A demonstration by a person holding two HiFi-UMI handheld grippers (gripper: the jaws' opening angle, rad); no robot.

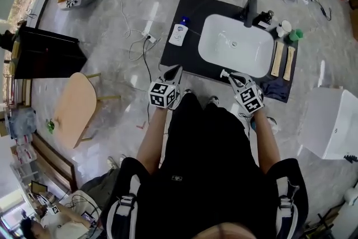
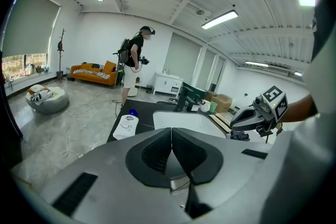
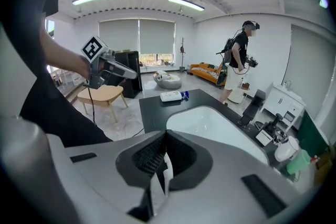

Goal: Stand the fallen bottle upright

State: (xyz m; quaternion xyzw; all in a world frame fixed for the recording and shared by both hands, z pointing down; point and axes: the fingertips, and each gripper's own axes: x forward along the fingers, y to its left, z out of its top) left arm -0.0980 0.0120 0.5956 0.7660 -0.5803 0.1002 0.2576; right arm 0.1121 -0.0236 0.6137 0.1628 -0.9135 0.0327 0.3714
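Standing at the near edge of the black tabletop, the person has both grippers up in front, but nothing's been done to the bottle yet. It lies flat on its side at the tabletop's left end, just beside the white sink, blue cap pointing away from the person, label up. Left gripper: jaws pressed together, nothing btwn them. Right gripper: same, jaws closed tight & empty. Both hover over the near edge, apart from the bottle. The left one is nearer to it, w/ bare tabletop in btwn. So, as I read it, the whole job's left: open a pair of jaws, reach the bottle, grip it, tip it onto its base, let go.
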